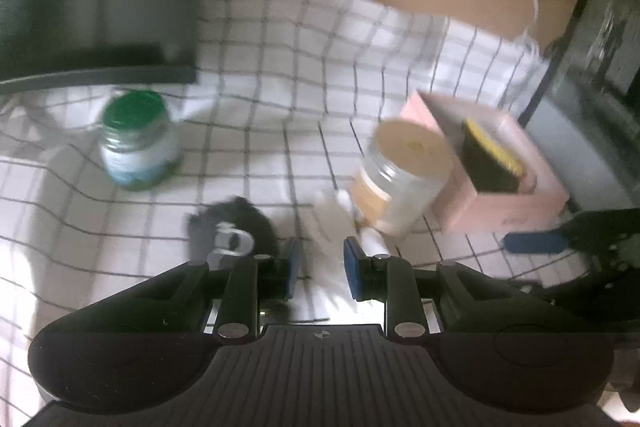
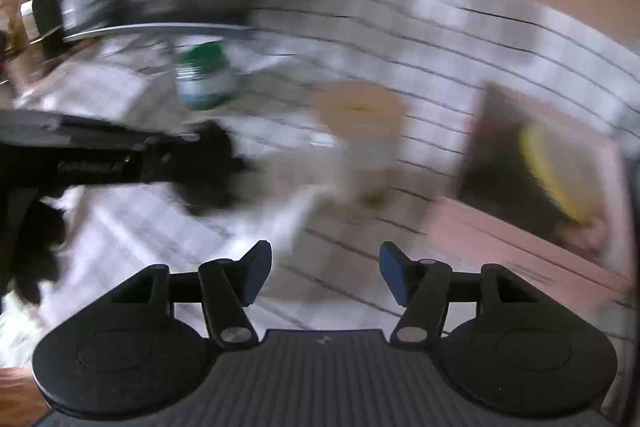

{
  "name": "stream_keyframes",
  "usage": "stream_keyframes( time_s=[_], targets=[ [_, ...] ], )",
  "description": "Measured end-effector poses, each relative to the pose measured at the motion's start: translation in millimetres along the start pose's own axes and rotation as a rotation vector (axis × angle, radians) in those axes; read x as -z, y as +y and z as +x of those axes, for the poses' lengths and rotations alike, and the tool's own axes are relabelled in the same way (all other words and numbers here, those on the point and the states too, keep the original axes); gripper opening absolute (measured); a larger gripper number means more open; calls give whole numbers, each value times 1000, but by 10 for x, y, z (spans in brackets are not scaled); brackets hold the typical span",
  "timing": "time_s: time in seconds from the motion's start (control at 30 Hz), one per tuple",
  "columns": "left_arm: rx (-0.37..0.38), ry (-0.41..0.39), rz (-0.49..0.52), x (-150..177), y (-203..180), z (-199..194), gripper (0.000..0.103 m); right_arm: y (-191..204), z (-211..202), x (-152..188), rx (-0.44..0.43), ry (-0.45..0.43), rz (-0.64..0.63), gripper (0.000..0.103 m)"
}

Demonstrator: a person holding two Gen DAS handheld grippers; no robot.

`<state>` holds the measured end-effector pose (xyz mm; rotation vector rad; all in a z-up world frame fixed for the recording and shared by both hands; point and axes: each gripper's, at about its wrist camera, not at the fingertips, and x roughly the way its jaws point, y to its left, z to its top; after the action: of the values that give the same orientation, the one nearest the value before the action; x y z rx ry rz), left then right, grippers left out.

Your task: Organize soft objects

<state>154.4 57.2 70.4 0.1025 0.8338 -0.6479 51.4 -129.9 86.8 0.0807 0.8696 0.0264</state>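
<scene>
Currently, in the left wrist view, the left gripper [image 1: 322, 269] sits at lower centre with its blue-padded jaws only narrowly parted; blurred white material lies in the gap, and whether the pads actually press on it cannot be told. A black fuzzy soft object with a white ring mark [image 1: 234, 229] lies on the white cloth with a dark grid pattern [image 1: 260, 39], just left of the left jaw. A clear glass jar with a green lid [image 1: 136, 141] stands at centre left; a clear jar with a tan lid [image 1: 400, 175] stands right of centre, touching or just beside an open pink cardboard box [image 1: 520, 203] that contains a black-and-yellow item [image 1: 492, 159]. One blue pad of the right gripper [image 1: 534, 242] enters at the right edge. In the right wrist view, heavily motion-blurred, the right gripper [image 2: 324, 275] at lower centre has its jaws spread well apart with nothing between them, only cloth beneath. The left gripper's black body [image 2: 100, 159] reaches in from the left edge, with dark soft material [image 2: 212, 167] at its tip. The green-lidded jar [image 2: 204, 75] is at upper left, the tan-lidded jar [image 2: 362, 131] at centre, the pink box [image 2: 532, 235] at right.
</scene>
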Motion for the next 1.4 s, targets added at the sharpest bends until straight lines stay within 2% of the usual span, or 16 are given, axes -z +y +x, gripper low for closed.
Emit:
stream_keyframes(
  time_s=[0.2,0.43,0.53,0.6,0.7,0.77,0.97,1.03,1.13,1.2,1.27,1.33,1.4],
  targets=[
    [-52,146,61,108,-447,548,29,-490,56,331,107,21,113,60],
    [-67,223,74,255,-578,724,30,-742,23,644,156,38,185,60],
    [-50,207,95,322,-627,686,38,-867,31,711,185,17,225,60],
    [7,194,88,365,-611,614,38,-967,39,732,207,-18,266,61],
    [57,93,76,438,-598,420,38,-1088,130,729,226,-56,304,61],
    [25,60,80,461,-590,345,38,-1124,221,721,229,-79,309,61],
    [-103,85,-9,374,-513,504,38,-1166,403,773,211,-100,280,63],
    [-123,84,-35,334,-517,596,38,-1179,375,826,206,-115,279,64],
    [-129,96,-28,289,-597,740,38,-1158,325,901,201,-127,273,66],
    [-157,102,26,289,-715,789,40,-1119,311,953,201,-135,251,70],
    [-161,108,78,303,-816,818,57,-1053,311,1011,209,-148,205,74],
    [-129,120,115,317,-875,835,69,-1011,321,1051,209,-164,168,80],
    [-112,127,122,324,-879,818,69,-1028,327,1041,183,-163,171,86]
  ],
)
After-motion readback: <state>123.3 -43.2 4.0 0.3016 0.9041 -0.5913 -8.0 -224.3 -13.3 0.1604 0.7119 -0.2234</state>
